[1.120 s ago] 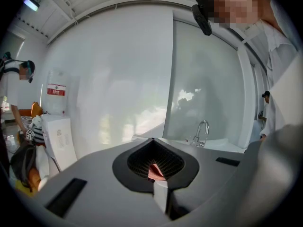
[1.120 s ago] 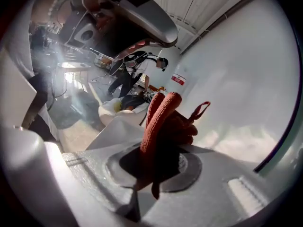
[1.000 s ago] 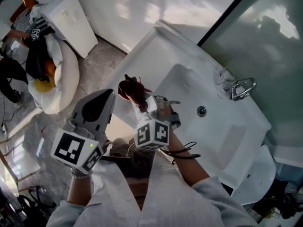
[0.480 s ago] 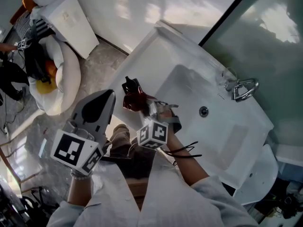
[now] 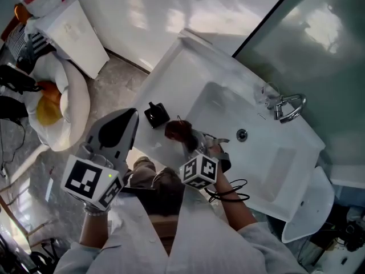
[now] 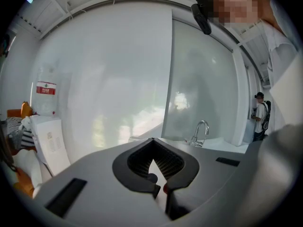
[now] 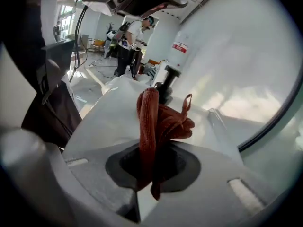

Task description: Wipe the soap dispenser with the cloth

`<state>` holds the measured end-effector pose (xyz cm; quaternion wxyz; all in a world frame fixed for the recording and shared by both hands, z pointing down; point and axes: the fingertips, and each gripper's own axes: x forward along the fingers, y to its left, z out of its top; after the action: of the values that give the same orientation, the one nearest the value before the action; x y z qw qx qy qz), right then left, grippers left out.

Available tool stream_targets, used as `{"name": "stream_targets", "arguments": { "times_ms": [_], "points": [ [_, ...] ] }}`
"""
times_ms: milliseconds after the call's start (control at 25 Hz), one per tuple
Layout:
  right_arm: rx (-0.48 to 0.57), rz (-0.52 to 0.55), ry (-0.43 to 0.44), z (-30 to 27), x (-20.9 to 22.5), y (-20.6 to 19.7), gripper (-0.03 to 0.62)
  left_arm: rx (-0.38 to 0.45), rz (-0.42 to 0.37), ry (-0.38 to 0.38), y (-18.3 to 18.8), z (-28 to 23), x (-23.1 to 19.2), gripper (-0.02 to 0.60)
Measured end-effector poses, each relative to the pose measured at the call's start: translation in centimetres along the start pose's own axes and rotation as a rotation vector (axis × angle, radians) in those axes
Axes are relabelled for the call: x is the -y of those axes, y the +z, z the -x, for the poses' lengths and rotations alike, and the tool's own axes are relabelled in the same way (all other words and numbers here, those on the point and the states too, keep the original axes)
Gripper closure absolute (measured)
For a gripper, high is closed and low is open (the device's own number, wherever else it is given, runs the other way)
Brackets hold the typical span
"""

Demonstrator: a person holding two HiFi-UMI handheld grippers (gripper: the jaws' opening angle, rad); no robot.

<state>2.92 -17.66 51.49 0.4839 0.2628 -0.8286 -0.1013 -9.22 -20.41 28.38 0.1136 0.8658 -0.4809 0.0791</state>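
Observation:
The soap dispenser, black with a pump top, stands on the white counter left of the basin. My right gripper is shut on a dark red cloth, which hangs bunched just right of the dispenser and apart from it. In the right gripper view the cloth rises from the shut jaws of my right gripper, and the dispenser's pump shows behind it. My left gripper hovers at the counter's front-left edge, shut and holding nothing. Its jaws meet in the left gripper view.
A white sink basin with a drain and a chrome faucet lies to the right. A mirror rises behind it. On the floor at left stand a white cabinet and piled bags. A person stands far off.
My right gripper has carried the cloth rightward off the dispenser, which now stands uncovered. The left gripper has stayed in place.

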Motion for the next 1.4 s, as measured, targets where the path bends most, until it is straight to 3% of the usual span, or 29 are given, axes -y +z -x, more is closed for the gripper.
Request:
{"name": "stream_targets", "arguments": {
  "times_ms": [200, 480, 760, 960, 1160, 1400],
  "points": [
    [0.046, -0.124, -0.129, 4.2, 5.3, 1.8, 0.539, -0.002, 0.0, -0.036, 0.2, -0.6, -1.1, 0.577],
    [0.149, -0.009, -0.27, 6.7, 10.2, 8.3, 0.539, 0.005, 0.002, -0.055, 0.4, -0.7, -2.3, 0.577],
    [0.159, 0.146, -0.2, 3.7, 8.5, 11.6, 0.537, 0.004, 0.009, -0.046, 0.2, -0.3, -3.6, 0.577],
    [0.092, 0.212, -0.152, 0.5, 7.0, 10.1, 0.539, -0.001, 0.031, -0.035, -0.1, 0.1, -4.6, 0.577],
    [0.041, 0.186, -0.078, -2.7, 6.0, 7.5, 0.539, -0.002, 0.041, -0.03, -0.4, 0.4, -5.3, 0.577],
    [-0.037, 0.305, -0.029, -5.3, 4.3, 5.1, 0.539, -0.003, 0.049, -0.028, -0.8, 0.5, -5.9, 0.577]
  ]
}}
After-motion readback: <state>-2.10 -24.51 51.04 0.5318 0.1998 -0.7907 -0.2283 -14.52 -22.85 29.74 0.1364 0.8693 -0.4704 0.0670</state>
